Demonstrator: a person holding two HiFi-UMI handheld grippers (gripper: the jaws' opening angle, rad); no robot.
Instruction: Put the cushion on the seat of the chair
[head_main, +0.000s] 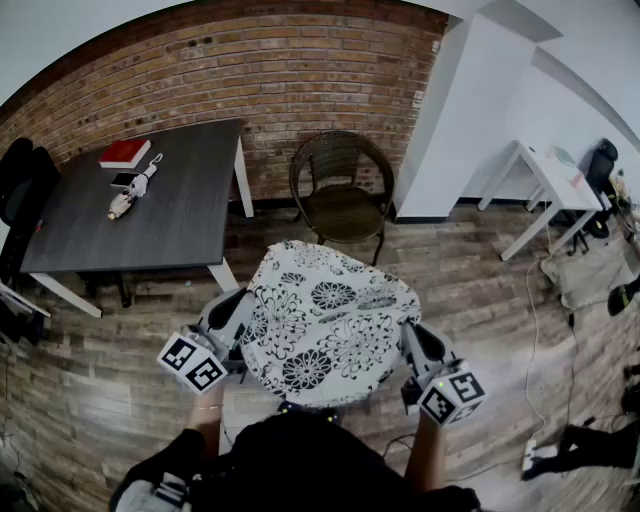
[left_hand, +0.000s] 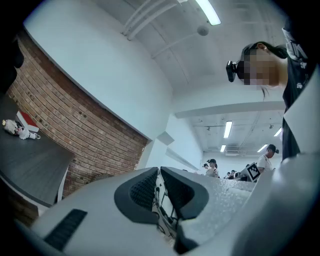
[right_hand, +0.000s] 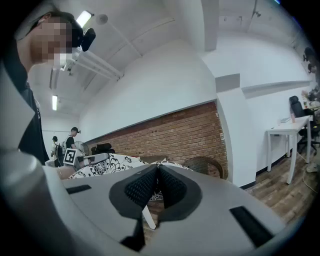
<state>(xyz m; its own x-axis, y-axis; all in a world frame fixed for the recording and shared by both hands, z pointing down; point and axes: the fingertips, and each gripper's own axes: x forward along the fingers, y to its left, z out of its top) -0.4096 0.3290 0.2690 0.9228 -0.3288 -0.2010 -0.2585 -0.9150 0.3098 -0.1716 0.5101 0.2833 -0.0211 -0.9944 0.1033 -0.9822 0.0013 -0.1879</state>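
- Head view: floral cushion (head_main: 325, 322) held aloft, left hand-held gripper (head_main: 235, 318) and right hand-held gripper (head_main: 415, 348) each clamped on a side edge.
- Wicker chair (head_main: 341, 152) stands straight ahead beyond it, seat (head_main: 345, 212) bare.

Left gripper (left_hand: 159, 172) clamped on the cushion (left_hand: 163, 202)
Both jaws press a strip of its black-and-white patterned cloth; at left, a dark worktop (left_hand: 30, 160) carrying a red book (left_hand: 25, 120) meets a brick wall (left_hand: 75, 125).

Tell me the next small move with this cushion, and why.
Probably carry the floral cushion forward toward the wicker chair: the left hand-held gripper and right hand-held gripper both clamp its edges, and the seat ahead looks bare.
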